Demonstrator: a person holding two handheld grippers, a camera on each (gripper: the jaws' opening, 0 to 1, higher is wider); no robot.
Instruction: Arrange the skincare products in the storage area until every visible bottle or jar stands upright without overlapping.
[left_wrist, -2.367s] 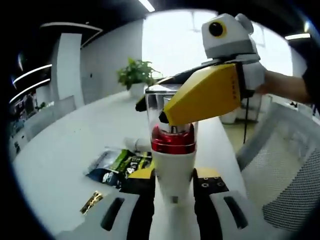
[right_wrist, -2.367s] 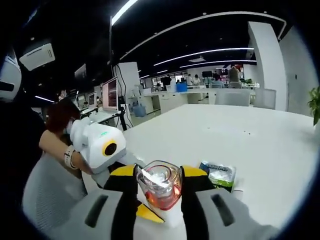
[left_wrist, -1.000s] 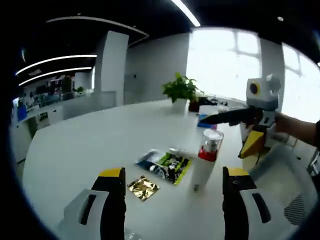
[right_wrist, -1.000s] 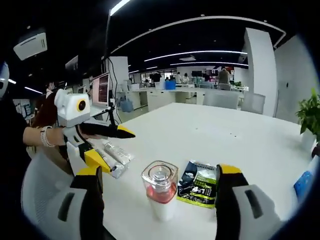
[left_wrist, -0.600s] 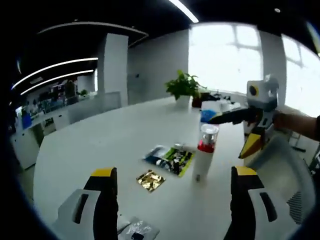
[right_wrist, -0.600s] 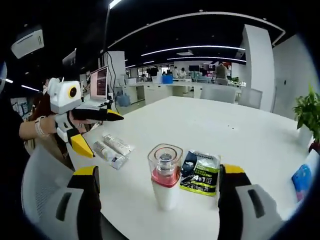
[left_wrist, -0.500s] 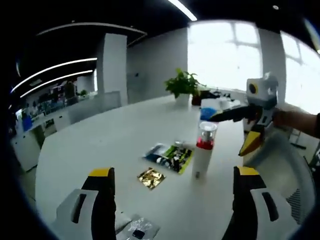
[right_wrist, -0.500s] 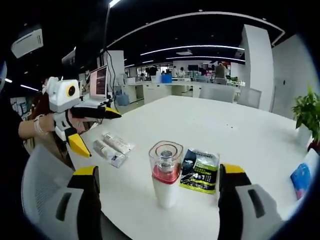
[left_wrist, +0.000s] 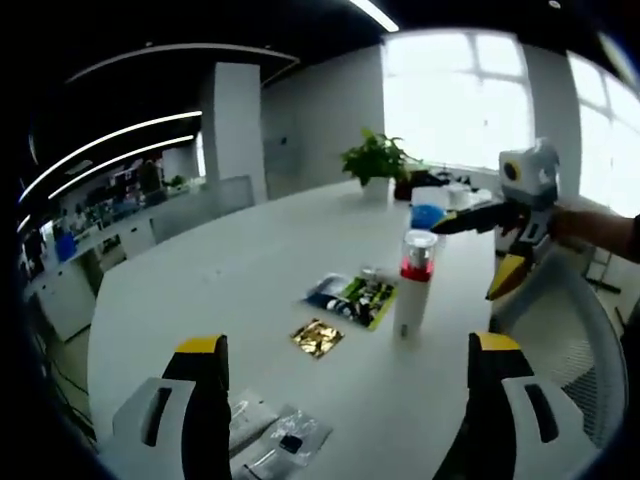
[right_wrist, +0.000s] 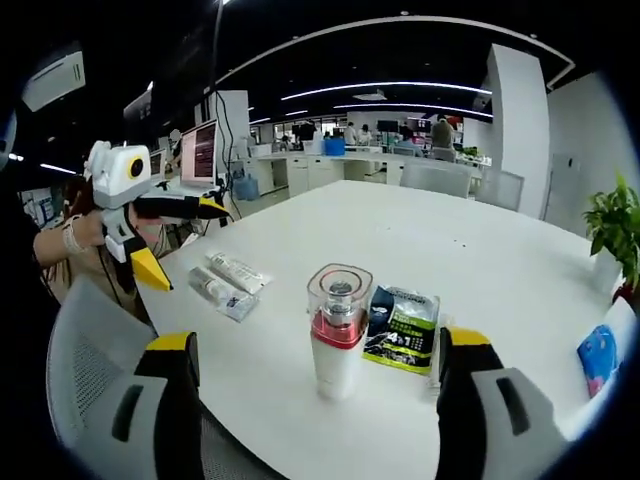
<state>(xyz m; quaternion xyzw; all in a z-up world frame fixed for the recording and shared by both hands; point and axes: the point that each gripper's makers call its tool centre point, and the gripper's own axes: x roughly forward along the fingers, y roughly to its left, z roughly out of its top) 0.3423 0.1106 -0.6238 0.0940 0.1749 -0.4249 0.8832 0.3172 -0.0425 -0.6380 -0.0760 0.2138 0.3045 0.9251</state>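
Observation:
A white pump bottle (left_wrist: 413, 290) with a red collar and a clear cap stands upright on the white table (left_wrist: 230, 290); it also rises at mid-table (right_wrist: 337, 335) in the right gripper view. My left gripper (left_wrist: 348, 343) is open, well back from the bottle, with nothing between its jaws. My right gripper (right_wrist: 317, 340) is open too, with the bottle standing apart beyond it. Two flat tubes in clear wrap (right_wrist: 225, 285) lie on their sides near the table's edge. Each gripper also appears in the other's view, left gripper (right_wrist: 197, 250) and right gripper (left_wrist: 468, 260), both held off the table.
A green and black sachet (left_wrist: 352, 297) lies beside the bottle, also seen as the sachet (right_wrist: 403, 328). A gold sachet (left_wrist: 317, 338) and clear packets (left_wrist: 270, 437) lie nearer. A potted plant (left_wrist: 375, 160), a blue packet (right_wrist: 598, 358) and mesh chairs (right_wrist: 90, 385) ring the table.
Both grippers have let go of the bottle, opened wide and drawn back. The bottle now stands alone on the table, farther from both cameras.

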